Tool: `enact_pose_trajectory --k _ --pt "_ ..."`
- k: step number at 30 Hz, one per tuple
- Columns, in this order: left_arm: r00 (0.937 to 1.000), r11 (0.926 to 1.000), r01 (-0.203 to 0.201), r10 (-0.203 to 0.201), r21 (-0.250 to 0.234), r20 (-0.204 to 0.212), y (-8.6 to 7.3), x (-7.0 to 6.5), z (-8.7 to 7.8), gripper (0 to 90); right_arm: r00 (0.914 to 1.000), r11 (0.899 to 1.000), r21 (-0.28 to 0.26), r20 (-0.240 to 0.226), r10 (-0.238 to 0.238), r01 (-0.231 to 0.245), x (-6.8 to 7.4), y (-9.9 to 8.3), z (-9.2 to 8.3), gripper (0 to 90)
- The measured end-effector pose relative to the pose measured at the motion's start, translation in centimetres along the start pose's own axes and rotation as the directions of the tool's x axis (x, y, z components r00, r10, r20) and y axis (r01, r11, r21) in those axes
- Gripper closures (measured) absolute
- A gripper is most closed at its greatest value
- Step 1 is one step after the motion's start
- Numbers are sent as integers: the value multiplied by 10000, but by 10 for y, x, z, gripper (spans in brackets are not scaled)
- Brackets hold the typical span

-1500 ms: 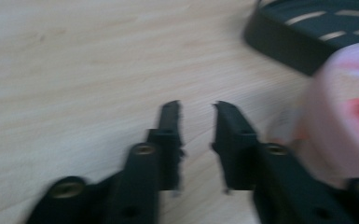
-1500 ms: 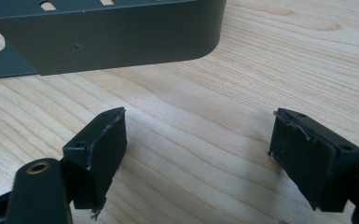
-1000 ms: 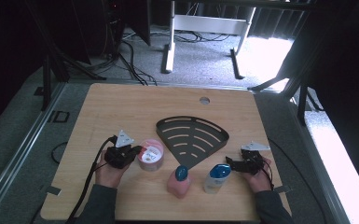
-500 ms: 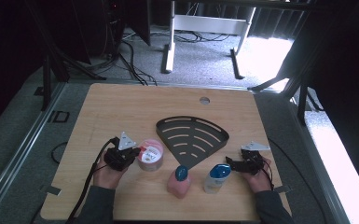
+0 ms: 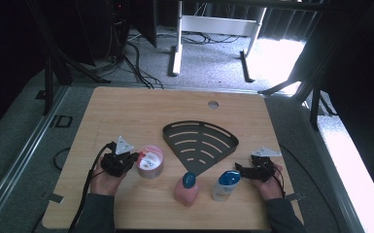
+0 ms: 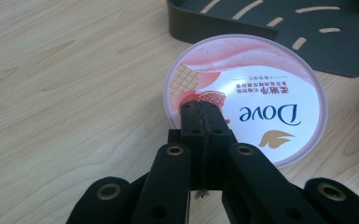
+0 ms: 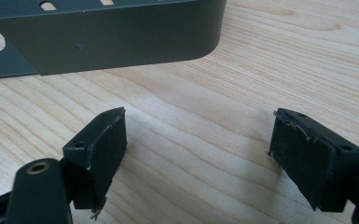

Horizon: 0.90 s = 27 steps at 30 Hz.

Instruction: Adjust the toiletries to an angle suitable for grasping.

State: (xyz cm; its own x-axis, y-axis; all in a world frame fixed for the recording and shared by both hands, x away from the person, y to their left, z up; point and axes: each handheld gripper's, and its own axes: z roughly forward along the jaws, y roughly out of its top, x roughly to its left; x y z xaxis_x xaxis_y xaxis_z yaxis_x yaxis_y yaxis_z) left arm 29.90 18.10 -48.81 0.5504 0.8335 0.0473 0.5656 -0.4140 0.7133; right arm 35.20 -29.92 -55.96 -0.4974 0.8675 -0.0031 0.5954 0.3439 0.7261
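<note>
Staying put since the earlier frame, left gripper (image 5: 132,159) pressed together over the Dove tub (image 5: 150,161), right gripper (image 5: 241,171) spread beside blue-capped bottle (image 5: 225,185), bare wood toward table (image 5: 126,111) far edge.

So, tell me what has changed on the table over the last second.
Nothing visibly changed. The left gripper sits shut beside the Dove tub, its tips over the lid's edge, holding nothing. The right gripper rests open near the blue-capped bottle, with bare table between its pads. The pink bottle and the dark rack lie as before.
</note>
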Motion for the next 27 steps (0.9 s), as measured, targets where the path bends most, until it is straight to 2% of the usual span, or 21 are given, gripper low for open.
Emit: enact_pose_trajectory --k 15,23,27 --pt "9985 9990 440 -438 67 -337 -12 16 -11 900 10000 10000 -15 -5 8 -8 0 0 0 183" --pt "9961 9972 739 -734 81 -492 -13 20 -15 898 10000 10000 -15 -5 11 -11 0 0 0 183" --pt "9983 9981 582 -584 -222 -86 -7 13 -19 895 10000 10000 -14 -6 11 -11 0 0 0 182"
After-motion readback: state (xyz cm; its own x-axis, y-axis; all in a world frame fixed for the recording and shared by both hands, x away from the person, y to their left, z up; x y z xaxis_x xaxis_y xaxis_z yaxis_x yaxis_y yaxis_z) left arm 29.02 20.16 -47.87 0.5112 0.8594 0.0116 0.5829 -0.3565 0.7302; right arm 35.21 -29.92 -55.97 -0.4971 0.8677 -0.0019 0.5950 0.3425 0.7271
